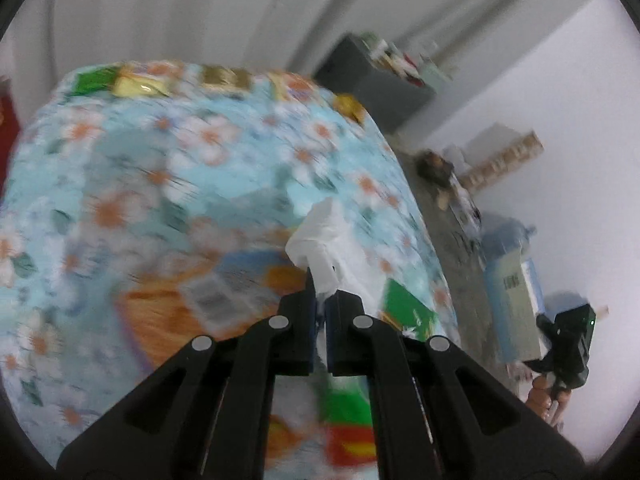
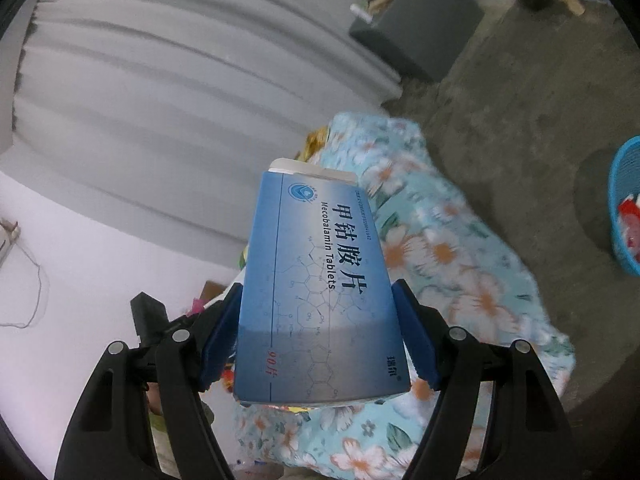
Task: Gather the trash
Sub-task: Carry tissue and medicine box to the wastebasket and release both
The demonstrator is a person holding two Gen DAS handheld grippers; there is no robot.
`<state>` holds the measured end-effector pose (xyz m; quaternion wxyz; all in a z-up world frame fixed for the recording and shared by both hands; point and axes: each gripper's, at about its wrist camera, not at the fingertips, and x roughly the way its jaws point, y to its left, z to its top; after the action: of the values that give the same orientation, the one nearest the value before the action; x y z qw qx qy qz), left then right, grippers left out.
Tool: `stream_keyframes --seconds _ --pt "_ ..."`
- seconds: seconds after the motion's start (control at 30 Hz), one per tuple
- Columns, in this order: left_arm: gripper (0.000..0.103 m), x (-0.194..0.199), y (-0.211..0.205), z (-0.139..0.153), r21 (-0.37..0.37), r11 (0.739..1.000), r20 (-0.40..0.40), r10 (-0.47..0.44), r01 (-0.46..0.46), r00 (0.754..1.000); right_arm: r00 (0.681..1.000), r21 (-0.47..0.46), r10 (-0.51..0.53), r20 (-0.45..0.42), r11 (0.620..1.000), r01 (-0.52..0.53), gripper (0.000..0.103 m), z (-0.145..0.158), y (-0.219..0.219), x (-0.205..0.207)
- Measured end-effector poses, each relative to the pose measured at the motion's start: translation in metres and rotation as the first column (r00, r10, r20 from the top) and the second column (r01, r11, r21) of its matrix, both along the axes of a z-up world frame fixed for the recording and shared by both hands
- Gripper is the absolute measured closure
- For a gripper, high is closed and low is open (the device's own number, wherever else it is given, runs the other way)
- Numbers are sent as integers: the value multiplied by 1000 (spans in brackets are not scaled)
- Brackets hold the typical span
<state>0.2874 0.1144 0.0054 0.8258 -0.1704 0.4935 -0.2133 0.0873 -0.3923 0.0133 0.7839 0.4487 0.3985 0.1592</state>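
The left gripper point(image 1: 320, 300) is clenched almost fully, its blue-padded fingers point(image 1: 305, 320) pinching a crumpled piece of white tissue paper point(image 1: 320, 248) that sticks up and forward from between the tips. Under and ahead of the fingers spreads a light blue floral cloth point(image 1: 180, 160) covering a table, blurred by motion. Just right of the tips lies one green packet point(image 1: 406, 314); left of them is an orange printed package point(image 1: 192, 304). At the cloth's far edge sit one green wrapper point(image 1: 94, 80) and several gold foil wrappers point(image 1: 140, 84).

The right gripper point(image 2: 316, 320) is open wide, its blue pads point(image 2: 416, 340) clamping the two long sides of a blue rectangular cardboard box of Mecobalamin tablets point(image 2: 316, 288), which points away from the fingers. Beyond and to the right of the box hangs the same floral cloth. Far right of the fingers, on the grey concrete floor point(image 2: 500, 128), stands one blue plastic mesh basket point(image 2: 624, 208) with red and white scraps inside. Farthest off is a dark grey cabinet point(image 2: 424, 28).
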Motion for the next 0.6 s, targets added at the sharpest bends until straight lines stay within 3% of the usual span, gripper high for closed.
stream_keyframes --seconds 0.2,0.33,0.5,0.6 --pt "101 -1 29 51 44 996 173 64 -72 983 1000 11 29 3 1000 -29 31 0 13 20" --pt "101 -11 7 82 26 1000 235 3 -9 972 1000 21 -4 15 1000 3 31 2 -1 15" --pt "101 -32 -73 98 -10 983 239 -178 185 955 994 20 -108 20 994 107 31 1 -46 -18" --pt "101 -42 -145 91 -28 949 211 -301 313 930 977 21 -213 18 977 213 31 -2 -88 -54"
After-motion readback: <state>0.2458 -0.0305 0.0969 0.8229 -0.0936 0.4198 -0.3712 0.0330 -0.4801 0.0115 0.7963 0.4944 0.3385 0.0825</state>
